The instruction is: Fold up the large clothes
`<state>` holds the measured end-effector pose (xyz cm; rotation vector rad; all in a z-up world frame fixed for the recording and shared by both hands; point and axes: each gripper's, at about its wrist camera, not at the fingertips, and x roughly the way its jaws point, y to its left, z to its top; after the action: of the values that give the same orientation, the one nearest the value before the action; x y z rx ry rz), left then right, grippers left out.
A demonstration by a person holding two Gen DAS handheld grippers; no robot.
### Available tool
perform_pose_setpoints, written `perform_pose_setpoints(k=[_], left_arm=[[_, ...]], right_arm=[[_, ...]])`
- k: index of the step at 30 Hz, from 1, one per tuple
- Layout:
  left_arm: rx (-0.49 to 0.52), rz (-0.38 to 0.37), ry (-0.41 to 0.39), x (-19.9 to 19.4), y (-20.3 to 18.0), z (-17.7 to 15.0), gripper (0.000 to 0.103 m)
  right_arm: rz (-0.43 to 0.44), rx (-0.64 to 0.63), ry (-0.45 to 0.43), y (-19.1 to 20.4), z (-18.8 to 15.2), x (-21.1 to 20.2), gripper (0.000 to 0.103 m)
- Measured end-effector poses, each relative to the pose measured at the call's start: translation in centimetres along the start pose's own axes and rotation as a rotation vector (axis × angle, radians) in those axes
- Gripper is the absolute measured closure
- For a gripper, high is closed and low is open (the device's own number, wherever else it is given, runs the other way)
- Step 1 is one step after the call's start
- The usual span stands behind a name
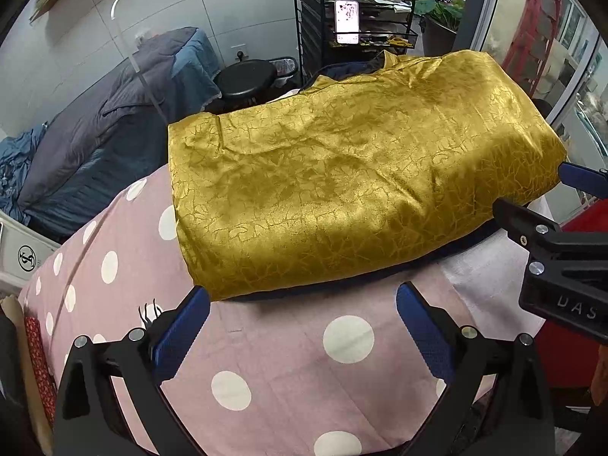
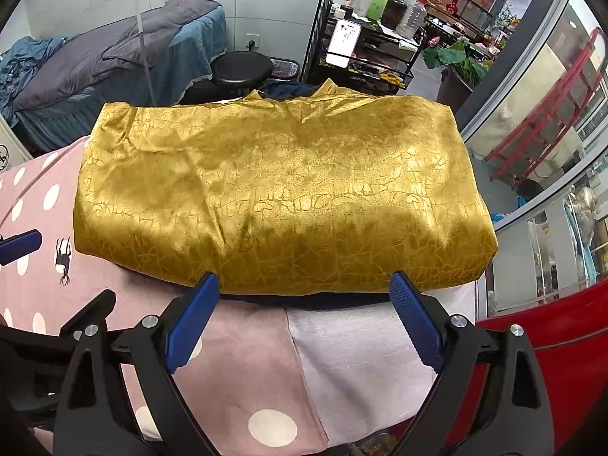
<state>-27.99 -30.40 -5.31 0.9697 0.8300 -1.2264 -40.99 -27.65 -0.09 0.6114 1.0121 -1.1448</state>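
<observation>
A shiny gold patterned garment (image 1: 342, 174) with a dark navy lining lies folded into a thick rectangle on a pink polka-dot sheet (image 1: 266, 361). My left gripper (image 1: 304, 304) is open, just short of the garment's near edge, nothing between its blue pads. The right gripper's body (image 1: 562, 258) shows at the right edge of the left wrist view. In the right wrist view the same gold garment (image 2: 281, 190) fills the middle. My right gripper (image 2: 304, 288) is open, its blue fingertips right at the near folded edge. The left gripper's blue pad (image 2: 19, 245) shows at far left.
The pink sheet (image 2: 235, 361) meets a white cloth (image 2: 361, 349) under the right gripper. Behind stand a black stool (image 2: 241, 70), a black wire cart (image 2: 361, 49) with bottles and a lit phone (image 2: 344, 43), and a bed with grey-blue bedding (image 1: 114, 121). A red surface (image 2: 551, 319) sits right.
</observation>
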Motion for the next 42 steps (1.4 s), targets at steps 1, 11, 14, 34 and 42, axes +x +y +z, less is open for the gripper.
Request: perform_pose_setpoints(k=[1,11,14,34,42], left_arm=[[0.002,-0.002,0.0,0.0,-0.02,-0.02,0.006],[0.006,0.002,0.001,0.06,-0.18,-0.08,0.006],[0.005,0.002,0.004,0.1,-0.13,-0.11,0.006],[-0.001,-0.004,0.011,0.31,-0.05,-0.16,0.006],[0.001,0.001,0.017,0.49,-0.06,-0.2,0.006]], right_arm=[[-0.001,0.0,-0.001,0.0,-0.01,-0.04,0.013],[0.003,-0.005,0.003,0.25,0.04,0.19,0.013],[0.004,-0.006,0.003,0.25,0.08,0.29,0.013],[0.015,-0.023,0.007,0.53,0.35,0.55,0.013],[0.021,-0.027,0.007,0.66,0.44,0.74,0.013]])
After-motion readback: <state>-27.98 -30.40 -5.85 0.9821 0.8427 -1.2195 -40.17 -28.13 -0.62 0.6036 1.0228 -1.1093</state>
